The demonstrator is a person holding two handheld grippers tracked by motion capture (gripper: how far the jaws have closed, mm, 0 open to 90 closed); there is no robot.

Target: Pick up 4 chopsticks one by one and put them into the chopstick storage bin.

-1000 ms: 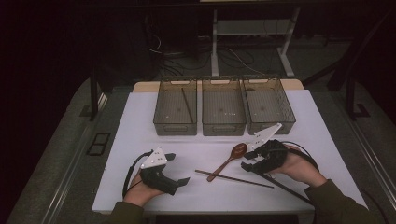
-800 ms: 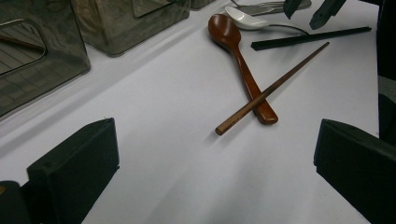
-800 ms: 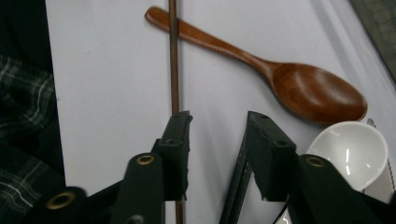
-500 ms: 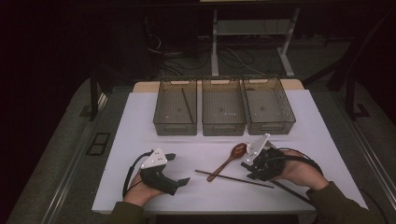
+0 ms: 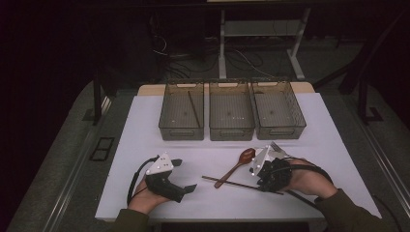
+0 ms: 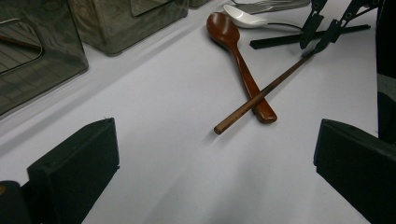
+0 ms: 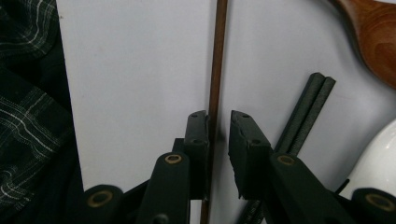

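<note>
Straddling the brown chopstick, the right hand-held gripper has its jaws either side of the stick's shaft; jaws have just been closing, narrow gap left, one pad looks against the wood and the other a sliver off, so not clamped yet as far as I can tell. Chopstick's long axis runs straight out from the jaws in the right gripper view, aligned with the slot, so the coming pinch only needs the last bit of closing. In the high view that stick lies flat on the tabletop, running leftward from the right hand-held gripper, its middle lying across the handle of a wooden spoon. Right hand clearly nearer; left hand-held gripper sits well apart at the near-left, jaws wide open, holding nothing, pointed toward the crossed pieces. A dark chopstick lies just beside the right jaws, a white spoon and a fork near it. Farther back, three clear bins in a row, leftmost with a stick inside. Surface white, smooth, matte. Room beyond dark, cables and desk legs on the floor.
</note>
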